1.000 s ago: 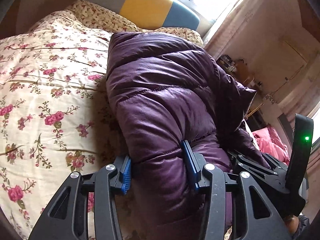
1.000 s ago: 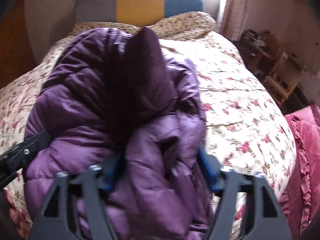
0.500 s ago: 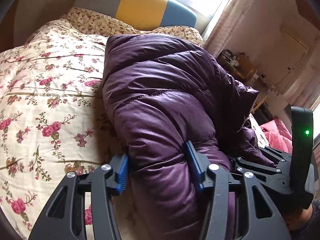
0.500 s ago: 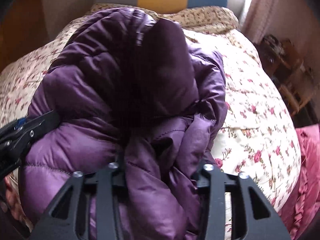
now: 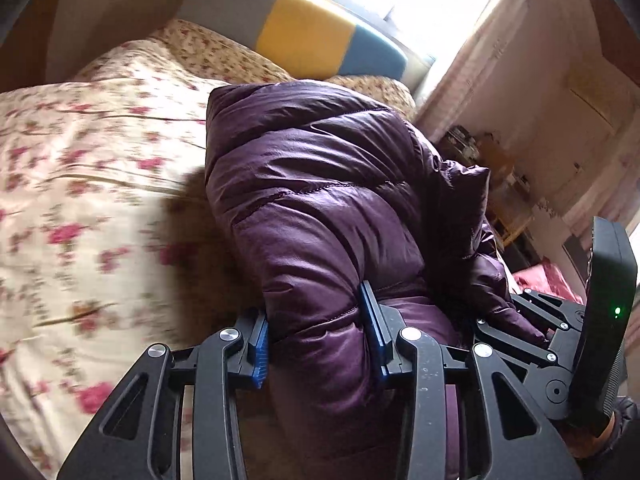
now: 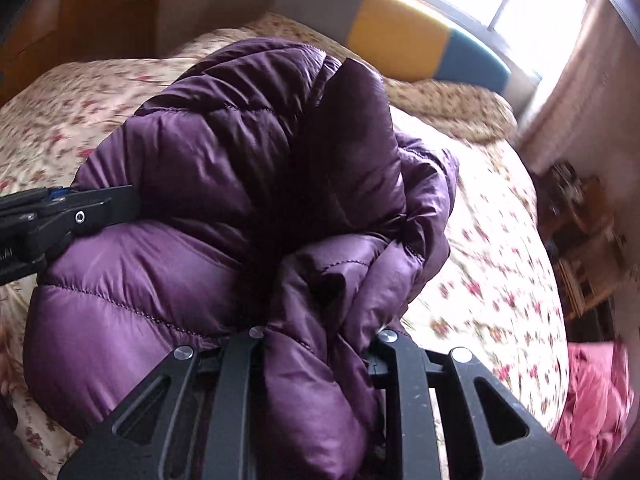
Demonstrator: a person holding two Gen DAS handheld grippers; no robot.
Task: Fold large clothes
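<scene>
1. Since a second ago, the right gripper (image 6: 318, 344) has gone from standing wide around the bunched fabric to pinching it tightly, and its view has rolled, so the headboard (image 6: 400, 46) now slants toward the upper right.
2. Its jaws are closing, with a thick fold of the purple puffer jacket (image 6: 224, 184) squeezed between them at bottom centre of the right wrist view; the pads themselves are buried in the fabric.
3. At bottom centre of the left wrist view, the left gripper (image 5: 318, 330) has a quilted roll of the jacket (image 5: 320, 200) between its blue pads (image 5: 260, 338), which press into it; these jaws are closing too.
4. From the right wrist camera, the left gripper (image 6: 60, 216) reaches in from the left edge against the jacket's side.
5. From the left wrist camera, the right gripper (image 5: 532, 328) sits at lower right, partly covered by jacket fabric.
6. Bundled up, the jacket lies on a floral bedspread (image 5: 80, 184), which fills the left of that view.
7. A pink quilt (image 6: 596, 400) shows at lower right of the right wrist view.
</scene>
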